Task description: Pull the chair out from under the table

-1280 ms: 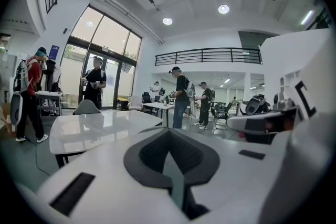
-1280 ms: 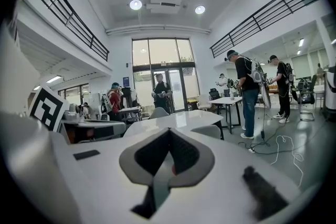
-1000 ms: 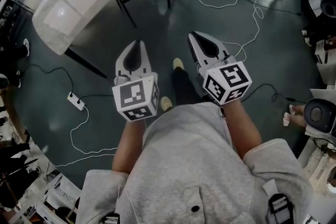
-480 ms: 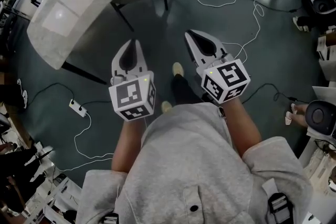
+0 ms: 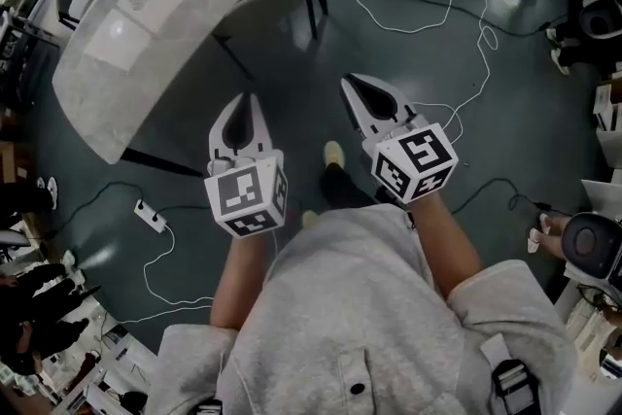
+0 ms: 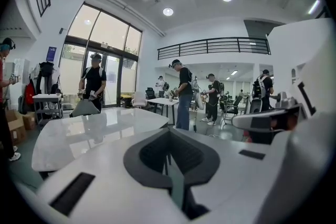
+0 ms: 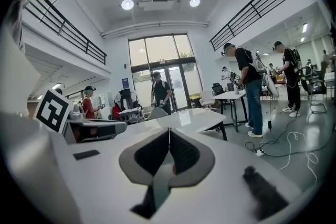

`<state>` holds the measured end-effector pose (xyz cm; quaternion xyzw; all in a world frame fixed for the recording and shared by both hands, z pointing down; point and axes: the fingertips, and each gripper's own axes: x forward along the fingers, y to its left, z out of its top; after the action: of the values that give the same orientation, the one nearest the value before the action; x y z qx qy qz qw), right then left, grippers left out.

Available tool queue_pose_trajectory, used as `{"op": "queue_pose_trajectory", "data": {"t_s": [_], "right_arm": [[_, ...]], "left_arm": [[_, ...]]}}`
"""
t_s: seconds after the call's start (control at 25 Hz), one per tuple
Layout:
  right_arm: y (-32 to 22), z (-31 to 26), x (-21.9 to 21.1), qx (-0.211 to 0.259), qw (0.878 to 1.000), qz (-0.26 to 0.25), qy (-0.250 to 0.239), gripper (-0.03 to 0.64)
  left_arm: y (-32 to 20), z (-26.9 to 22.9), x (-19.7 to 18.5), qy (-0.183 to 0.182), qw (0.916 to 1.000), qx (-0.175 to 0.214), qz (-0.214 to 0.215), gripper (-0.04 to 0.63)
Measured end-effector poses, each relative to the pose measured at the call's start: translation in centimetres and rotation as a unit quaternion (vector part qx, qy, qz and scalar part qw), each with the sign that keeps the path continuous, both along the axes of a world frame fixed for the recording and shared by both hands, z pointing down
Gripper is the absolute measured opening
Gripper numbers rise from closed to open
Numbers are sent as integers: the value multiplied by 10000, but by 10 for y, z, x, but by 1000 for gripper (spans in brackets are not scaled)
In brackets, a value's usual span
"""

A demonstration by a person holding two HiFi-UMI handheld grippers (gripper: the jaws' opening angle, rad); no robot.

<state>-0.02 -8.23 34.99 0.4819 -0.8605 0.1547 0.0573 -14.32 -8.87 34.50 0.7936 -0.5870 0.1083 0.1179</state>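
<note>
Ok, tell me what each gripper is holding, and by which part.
Nothing is held. The left gripper and the right gripper both have their fingers shut and empty, short of the chair tucked under the table.
</note>
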Motion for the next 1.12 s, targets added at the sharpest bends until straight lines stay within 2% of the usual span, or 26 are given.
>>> {"op": "queue_pose_trajectory", "data": {"t_s": [0.64, 1.12], "right_arm": [[-108, -4, 29, -7, 9992, -371, -130, 25], [-150, -1, 53, -12, 9983, -552, -200, 25]], "left_arm": [[-93, 2, 29, -185, 9994, -125, -270, 14], [-130, 5, 50, -323, 9986, -139, -393, 14]]}}
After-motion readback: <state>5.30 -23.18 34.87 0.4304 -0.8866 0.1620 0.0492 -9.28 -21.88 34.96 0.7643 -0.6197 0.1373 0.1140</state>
